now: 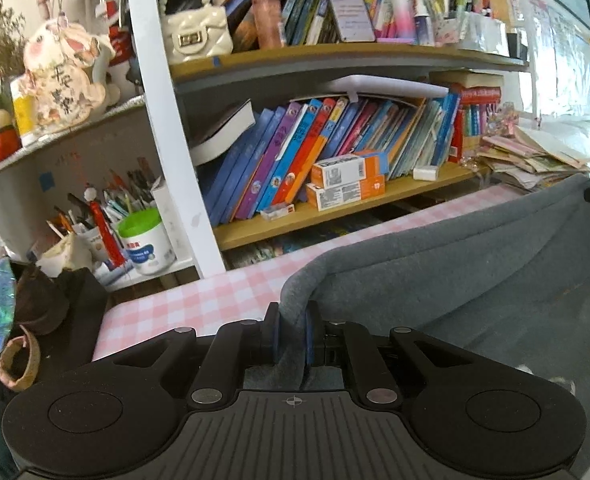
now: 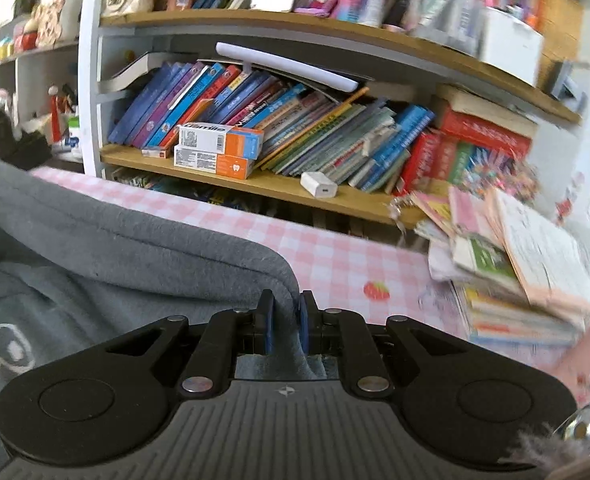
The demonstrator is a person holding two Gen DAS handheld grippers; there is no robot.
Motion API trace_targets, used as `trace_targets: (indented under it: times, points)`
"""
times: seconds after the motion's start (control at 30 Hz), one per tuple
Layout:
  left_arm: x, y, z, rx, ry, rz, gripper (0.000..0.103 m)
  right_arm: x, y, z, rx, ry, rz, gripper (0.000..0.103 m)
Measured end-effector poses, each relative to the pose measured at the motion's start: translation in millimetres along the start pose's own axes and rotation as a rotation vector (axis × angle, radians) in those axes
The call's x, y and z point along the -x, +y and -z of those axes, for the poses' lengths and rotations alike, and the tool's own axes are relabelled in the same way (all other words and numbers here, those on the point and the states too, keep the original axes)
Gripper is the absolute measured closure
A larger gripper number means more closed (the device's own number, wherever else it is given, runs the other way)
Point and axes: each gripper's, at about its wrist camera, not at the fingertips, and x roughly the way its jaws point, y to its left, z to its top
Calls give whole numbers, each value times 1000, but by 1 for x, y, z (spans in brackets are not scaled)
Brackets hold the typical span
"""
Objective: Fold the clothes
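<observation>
Blurred paper stack, right view.

The garment runs between the left gripper and right gripper, over the table. Beyond stands the bookshelf; a paper stack lies right.

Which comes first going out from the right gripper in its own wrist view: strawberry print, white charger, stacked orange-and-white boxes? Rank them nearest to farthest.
From the right gripper:
1. Strawberry print, on the tablecloth, right.
2. White charger, shelf front edge.
3. Orange-and-white boxes, on the same shelf, further left.
</observation>
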Motion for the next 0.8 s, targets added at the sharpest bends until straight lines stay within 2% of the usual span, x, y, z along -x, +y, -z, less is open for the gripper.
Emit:
trace_targets:
  times: [0.27,0.4,0.5,0.63,0.73,0.8]
  points:
    - [37,-16,37,-30,18,-11,91,47,20,48,-52,45,36,85]
    - [50,-14,63,60,71,-2,87,60,30,71,-85,101,35,83]
    - [56,-14,83,116,139,28,85,68,40,87,-106,147,37,82]
    - [65,-16,104,169,220,56,81,74,47,108,-160,219,67,75]
    - [74,-14,118,248,261,76,70,78,41,120,-280,266,105,70]
    - [79,-9,127,328,286,84,60,83,32,127,-405,275,109,68]
